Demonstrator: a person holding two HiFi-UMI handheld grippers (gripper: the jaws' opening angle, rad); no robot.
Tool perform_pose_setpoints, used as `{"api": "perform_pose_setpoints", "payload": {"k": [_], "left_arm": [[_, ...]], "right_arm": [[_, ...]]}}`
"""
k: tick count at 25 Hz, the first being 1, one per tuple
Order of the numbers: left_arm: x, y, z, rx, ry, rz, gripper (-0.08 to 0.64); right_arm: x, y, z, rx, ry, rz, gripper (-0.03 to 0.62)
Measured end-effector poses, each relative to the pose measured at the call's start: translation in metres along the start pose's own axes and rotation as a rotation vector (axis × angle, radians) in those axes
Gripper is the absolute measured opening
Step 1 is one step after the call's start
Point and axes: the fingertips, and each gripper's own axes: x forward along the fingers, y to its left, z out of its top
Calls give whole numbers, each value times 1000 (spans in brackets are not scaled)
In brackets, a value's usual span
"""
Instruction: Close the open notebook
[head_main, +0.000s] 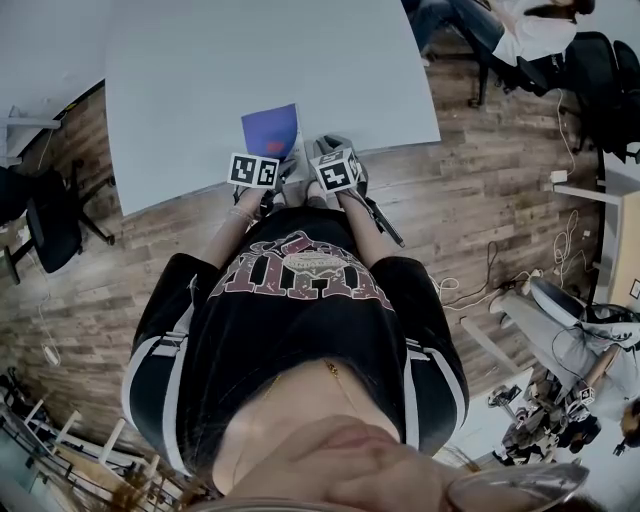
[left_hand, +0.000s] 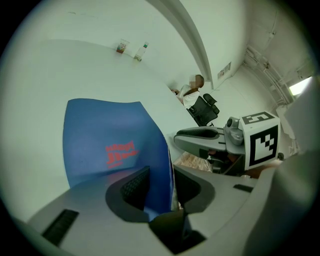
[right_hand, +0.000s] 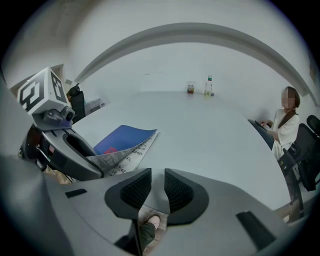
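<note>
The notebook (head_main: 270, 130) lies at the near edge of the white table (head_main: 190, 70). Its blue cover (left_hand: 110, 145) with red print is lifted and arched over the handwritten pages (right_hand: 129, 154). My left gripper (left_hand: 160, 186) has the cover's edge between its jaws; the cover rests against one pad and a gap shows at the other, so it is open. In the head view that left gripper (head_main: 283, 166) sits at the notebook's near right corner. My right gripper (right_hand: 157, 187) hovers just right of the notebook (right_hand: 122, 137), over the table's edge, jaws slightly apart and empty.
A small bottle (right_hand: 209, 86) and a cup (right_hand: 190, 88) stand at the table's far side. A person (right_hand: 286, 122) sits at the right end. An office chair (head_main: 50, 215) stands on the wood floor to the left.
</note>
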Motion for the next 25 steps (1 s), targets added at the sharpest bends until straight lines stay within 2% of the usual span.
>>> {"api": "perform_pose_setpoints", "payload": {"k": [10,16,20,25], "left_arm": [[3,-5,1,26,-2,6,181],[4,-6,1,40,-1,14,189],[6,-9,2,57,-5,31,195],[7,-6,3,70,0,31,195]], "right_arm": [[-3,-1,10,27,-40,15,95],[-3,9,34,75,-116,69,95],[5,14,38,85,-97,114,95],[20,21,39,39,-57,137,95]]}}
